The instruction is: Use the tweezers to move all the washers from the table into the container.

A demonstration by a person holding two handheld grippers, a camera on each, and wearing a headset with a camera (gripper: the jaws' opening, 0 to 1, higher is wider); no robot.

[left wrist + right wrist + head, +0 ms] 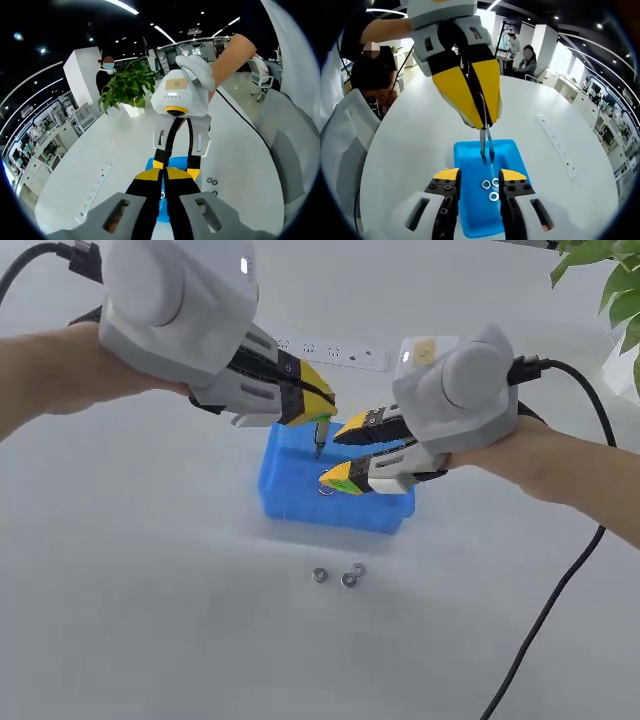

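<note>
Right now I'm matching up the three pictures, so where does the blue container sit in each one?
Head view: container at centre, beneath both sets of jaws.
Left gripper view: small blue patch low centre, above the jaws.
Right gripper view: lower centre, running under the jaws.
Shared landmark: the white power strip beyond it.

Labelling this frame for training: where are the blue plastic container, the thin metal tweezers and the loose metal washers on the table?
blue plastic container (330, 510): head view, front wall.
thin metal tweezers (319, 438): head view, lower shaft.
loose metal washers (348, 580): head view, the nearest washer.
</note>
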